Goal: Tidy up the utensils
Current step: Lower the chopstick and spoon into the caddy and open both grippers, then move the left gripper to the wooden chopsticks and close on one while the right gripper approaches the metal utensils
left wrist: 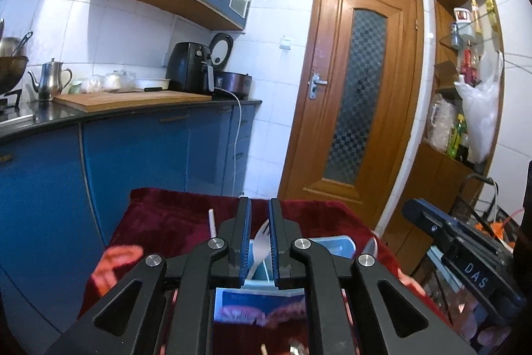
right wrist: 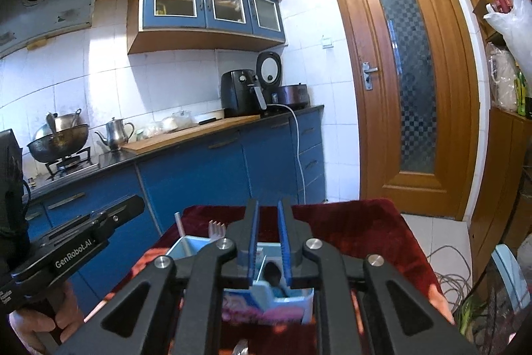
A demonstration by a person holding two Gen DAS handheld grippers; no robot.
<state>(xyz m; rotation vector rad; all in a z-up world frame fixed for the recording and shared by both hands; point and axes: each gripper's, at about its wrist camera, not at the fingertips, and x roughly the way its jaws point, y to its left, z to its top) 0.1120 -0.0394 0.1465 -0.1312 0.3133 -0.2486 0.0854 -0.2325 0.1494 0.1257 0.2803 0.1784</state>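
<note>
While both grippers, left gripper and right gripper, hover with narrow, empty jaws above the utensil caddy on the red-clothed table, a careless descent could topple its upright fork.

left tool: narrow gap, empty | right tool: narrow gap, empty

Empty left tool above possibly a fork, blue caddy.
</note>
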